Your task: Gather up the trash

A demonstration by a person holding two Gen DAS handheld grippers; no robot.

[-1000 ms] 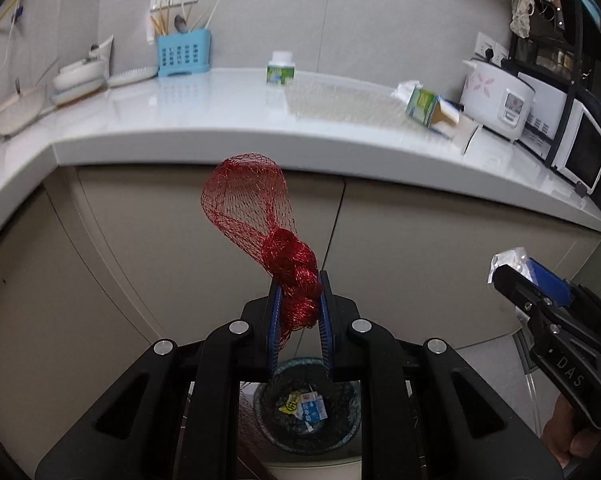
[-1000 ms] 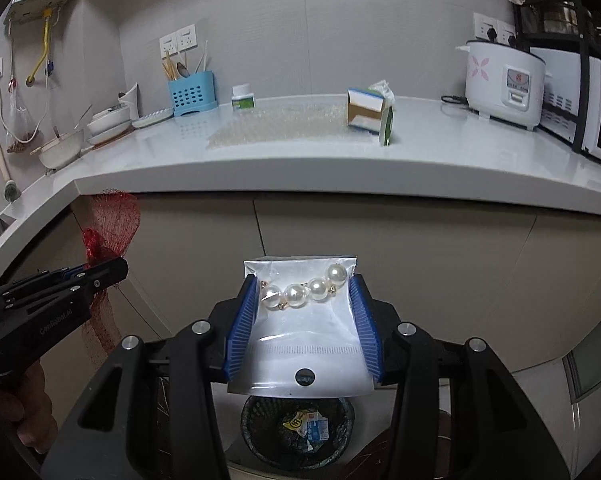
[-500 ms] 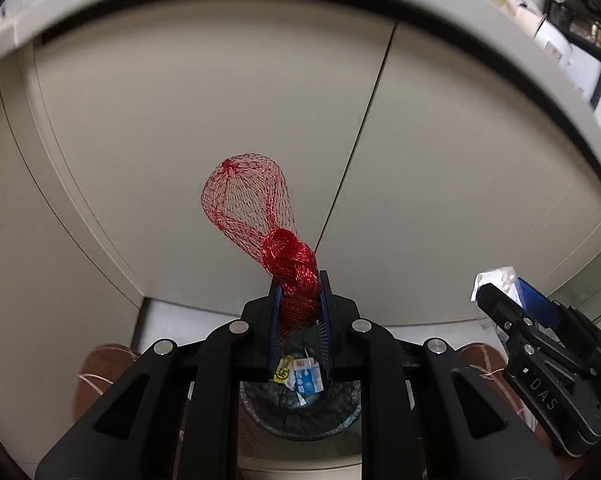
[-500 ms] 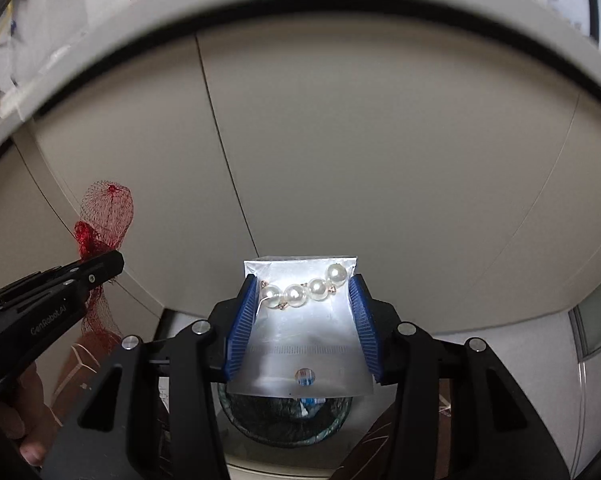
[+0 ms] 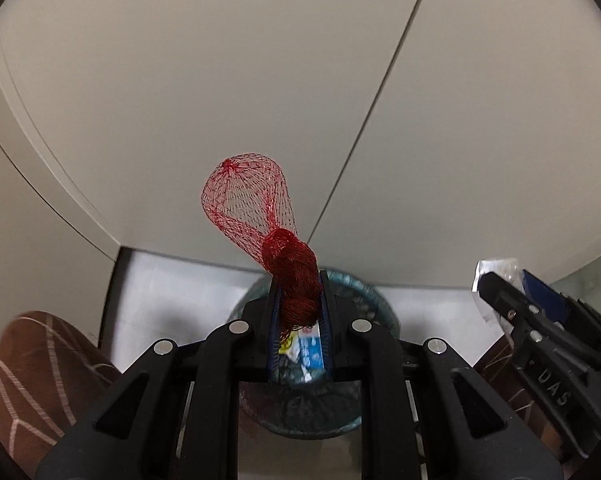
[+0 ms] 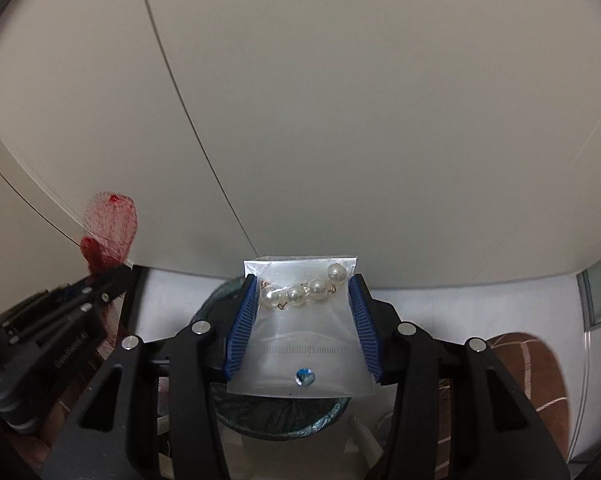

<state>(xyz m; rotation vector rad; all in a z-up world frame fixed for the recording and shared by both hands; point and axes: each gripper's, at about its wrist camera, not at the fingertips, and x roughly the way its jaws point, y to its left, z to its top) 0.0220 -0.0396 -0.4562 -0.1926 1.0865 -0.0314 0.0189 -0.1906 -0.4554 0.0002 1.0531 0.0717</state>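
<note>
I find my left tool [image 5: 298, 300] clamped on the red net [image 5: 268, 232] and my right tool [image 6: 302, 312] clamped on the clear bag [image 6: 300, 344] of pearls [image 6: 300, 292], both held above the bin [image 5: 364, 292] before the cabinet doors [image 5: 220, 80].

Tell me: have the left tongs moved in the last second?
Yes. The left tongs dropped below the countertop, toward the round dark waste bin, gripping the red mesh net bag.
</note>
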